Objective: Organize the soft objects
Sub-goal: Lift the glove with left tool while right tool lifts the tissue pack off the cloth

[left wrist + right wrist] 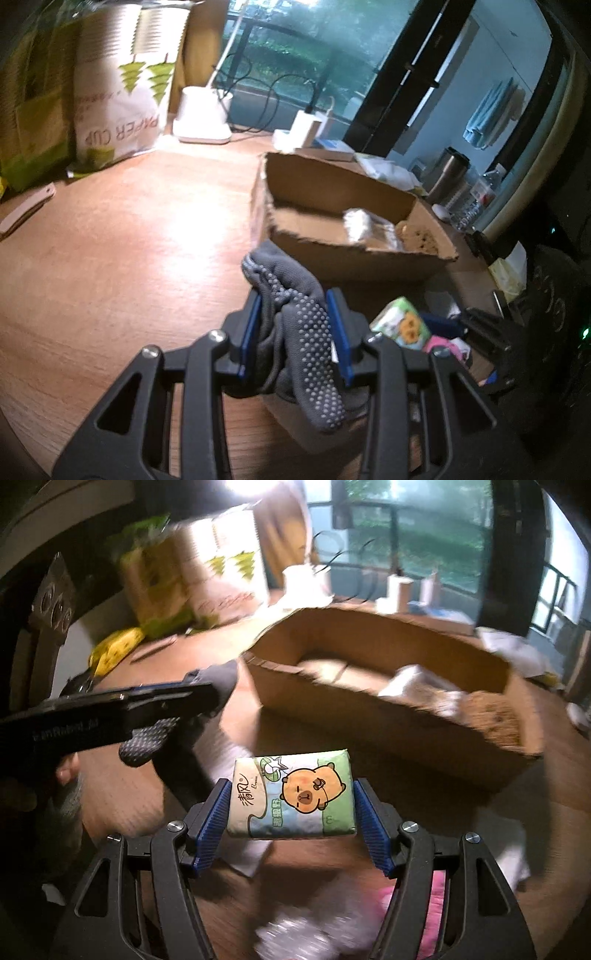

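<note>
Two claws grip: left claw [295,328] holds grey sock [295,332], right claw [290,808] tissue pack [291,794].

Both views were dim indoors, lit mainly by cool daylight from the window [295,48] at twelve o'clock. In the left wrist view a white glare patch lay on the wooden table [177,229] toward nine o'clock, and the far objects looked soft. The right wrist view was smeared by motion blur, worst on the cardboard box [388,686] and at six o'clock; only the tissue pack [291,794] stayed sharp. Fisheye bending curved straight lines, and the corners fell to black.
</note>
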